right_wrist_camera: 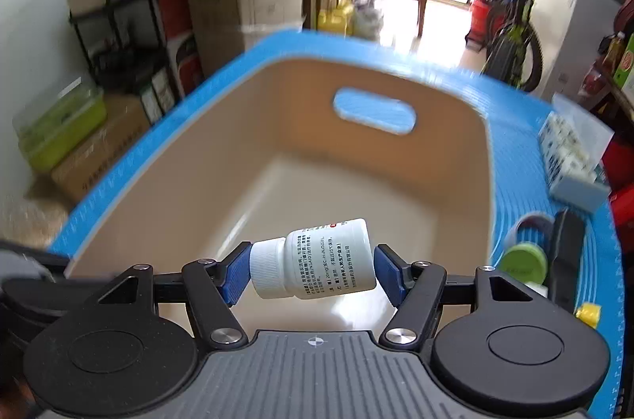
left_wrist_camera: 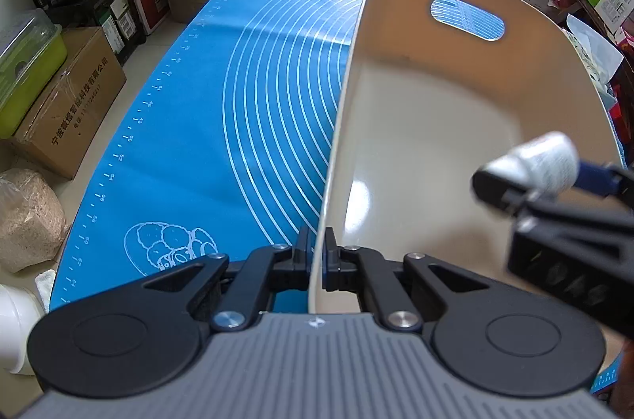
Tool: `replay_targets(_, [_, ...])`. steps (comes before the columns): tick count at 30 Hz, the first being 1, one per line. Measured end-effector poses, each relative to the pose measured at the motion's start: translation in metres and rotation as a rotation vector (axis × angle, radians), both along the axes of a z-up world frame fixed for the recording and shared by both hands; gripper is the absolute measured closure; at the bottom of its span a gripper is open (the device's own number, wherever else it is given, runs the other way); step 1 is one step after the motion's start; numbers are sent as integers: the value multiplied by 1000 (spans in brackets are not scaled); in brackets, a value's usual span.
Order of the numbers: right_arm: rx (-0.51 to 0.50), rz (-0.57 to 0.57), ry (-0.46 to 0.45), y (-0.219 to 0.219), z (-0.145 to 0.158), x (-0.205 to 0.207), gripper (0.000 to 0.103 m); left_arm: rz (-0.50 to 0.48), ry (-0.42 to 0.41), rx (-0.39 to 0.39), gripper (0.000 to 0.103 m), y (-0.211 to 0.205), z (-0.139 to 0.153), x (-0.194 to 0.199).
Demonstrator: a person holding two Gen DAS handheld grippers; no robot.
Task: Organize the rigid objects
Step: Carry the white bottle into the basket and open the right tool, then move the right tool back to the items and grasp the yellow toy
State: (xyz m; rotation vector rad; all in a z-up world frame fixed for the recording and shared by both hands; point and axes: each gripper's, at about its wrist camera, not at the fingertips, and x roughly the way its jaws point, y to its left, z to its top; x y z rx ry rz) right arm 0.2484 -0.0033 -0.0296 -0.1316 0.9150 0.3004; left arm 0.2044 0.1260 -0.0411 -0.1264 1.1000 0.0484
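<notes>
A beige plastic bin [left_wrist_camera: 455, 70] with a handle slot stands on the blue mat [left_wrist_camera: 237, 102]. My left gripper [left_wrist_camera: 316, 260] is shut on the bin's near left wall. My right gripper [right_wrist_camera: 313, 270] is shut on a white pill bottle [right_wrist_camera: 317, 262], held sideways, cap to the left, over the bin's [right_wrist_camera: 277, 141] near end. In the left wrist view the right gripper [left_wrist_camera: 554, 189] shows at the right, over the bin, with the bottle [left_wrist_camera: 535, 161] in it.
To the right of the bin on the mat lie a green-lidded jar [right_wrist_camera: 525, 260], a black object [right_wrist_camera: 568, 260], a small yellow piece [right_wrist_camera: 589, 314] and a white patterned box [right_wrist_camera: 570, 157]. Cardboard boxes [left_wrist_camera: 67, 102] and shelves stand off the table's left edge.
</notes>
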Motion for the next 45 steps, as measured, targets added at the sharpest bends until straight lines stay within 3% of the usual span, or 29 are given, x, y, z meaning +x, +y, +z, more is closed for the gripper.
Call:
replay_targets(8, [-2, 7, 45, 0, -5, -1, 30, -1, 0, 3, 97, 0, 0, -1])
replay_targets(11, [24, 10, 34, -7, 2, -5, 30, 0, 0, 2, 97, 0, 0, -1])
replay_targets(14, [25, -14, -10, -14, 15, -12, 20, -1, 2, 4, 97, -1, 0, 0])
replay_targets(16, [48, -28, -31, -23, 25, -15, 20, 0, 3, 4, 97, -1, 0, 0])
replay_targets(22, [85, -138, -96, -69, 53, -17, 20, 0, 3, 6, 97, -2, -1, 0])
replay_targets(26, [52, -231, -108, -104, 57, -11, 20, 3, 3, 5, 96, -1, -1, 1])
replay_targets(36, [-35, -398, -53, -189, 30, -1, 20, 7, 5, 3, 96, -2, -1, 2])
replay_targets(45, [-67, -432, 50, -210, -13, -2, 22, 6, 5, 1, 96, -2, -1, 2])
